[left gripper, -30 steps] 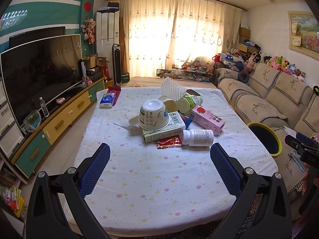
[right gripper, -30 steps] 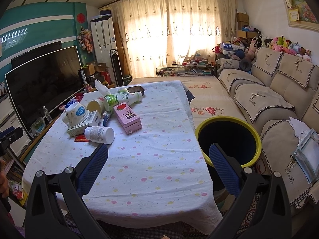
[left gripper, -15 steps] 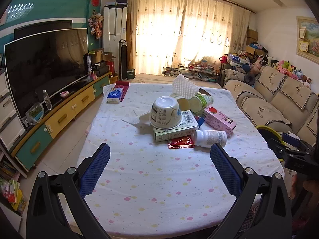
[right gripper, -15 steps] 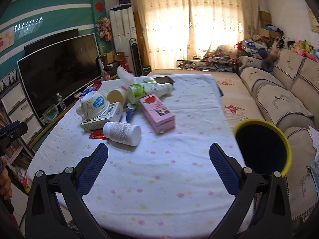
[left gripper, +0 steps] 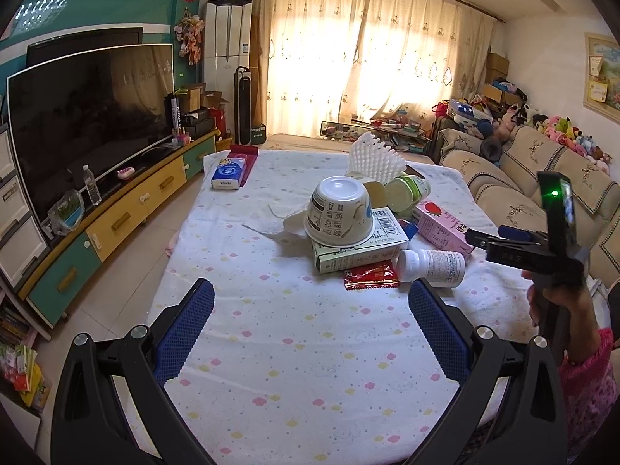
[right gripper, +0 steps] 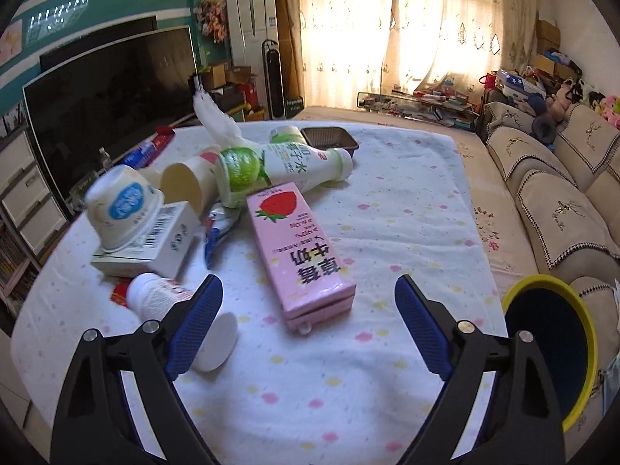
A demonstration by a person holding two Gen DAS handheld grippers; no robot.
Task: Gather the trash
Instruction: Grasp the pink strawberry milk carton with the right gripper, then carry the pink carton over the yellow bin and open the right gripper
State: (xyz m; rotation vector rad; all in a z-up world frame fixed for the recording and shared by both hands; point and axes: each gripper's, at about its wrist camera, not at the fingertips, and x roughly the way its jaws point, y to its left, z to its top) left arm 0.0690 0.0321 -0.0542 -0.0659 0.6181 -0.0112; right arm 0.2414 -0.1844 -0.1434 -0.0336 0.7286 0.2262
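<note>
Right wrist view: a spotted tablecloth (right gripper: pixel 407 201) covers the table, sofa (right gripper: pixel 562 209) alongside — the pink strawberry milk carton (right gripper: pixel 300 252) lies flat just ahead of the right gripper (right gripper: pixel 308 325), fingers wide; left gripper (left gripper: pixel 310 325) equally wide.

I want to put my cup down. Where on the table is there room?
The near half of the table, between the left gripper and the red wrapper, is bare. Bare too left of the upturned bowl. Around the pink milk carton it is crowded.
</note>
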